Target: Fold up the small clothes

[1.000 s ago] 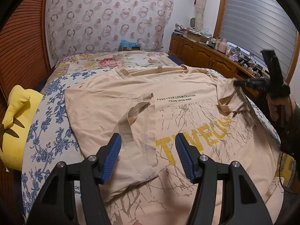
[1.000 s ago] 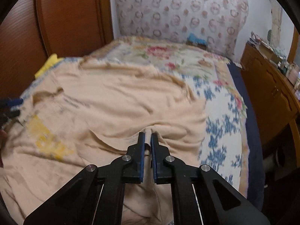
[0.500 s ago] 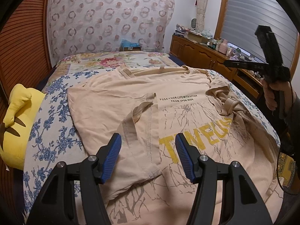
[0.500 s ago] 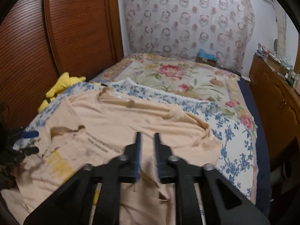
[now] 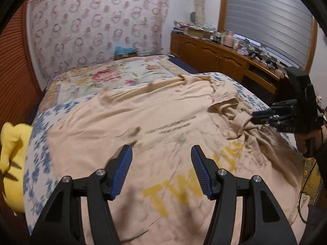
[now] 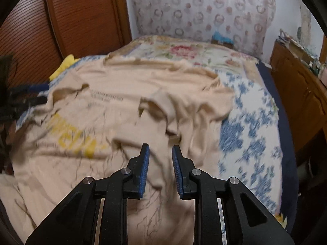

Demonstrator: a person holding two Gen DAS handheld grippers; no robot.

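Where floral bedspread [image 5: 114, 77] shows, beige t-shirt [image 5: 173, 126] spread, wooden dresser [image 5: 214, 55] beside.

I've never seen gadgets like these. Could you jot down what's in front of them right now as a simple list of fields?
Garment: beige T-shirt with yellow lettering, spread on the bed
Surface: floral bedspread
Left gripper: jaws wide apart over the shirt, holding nothing
Right gripper: jaws parted, over a rumpled sleeve area; no cloth visible between them in its own view
Beside bed: yellow plush toy
Folding: sleeve areas rumpled or turned in, body unfolded
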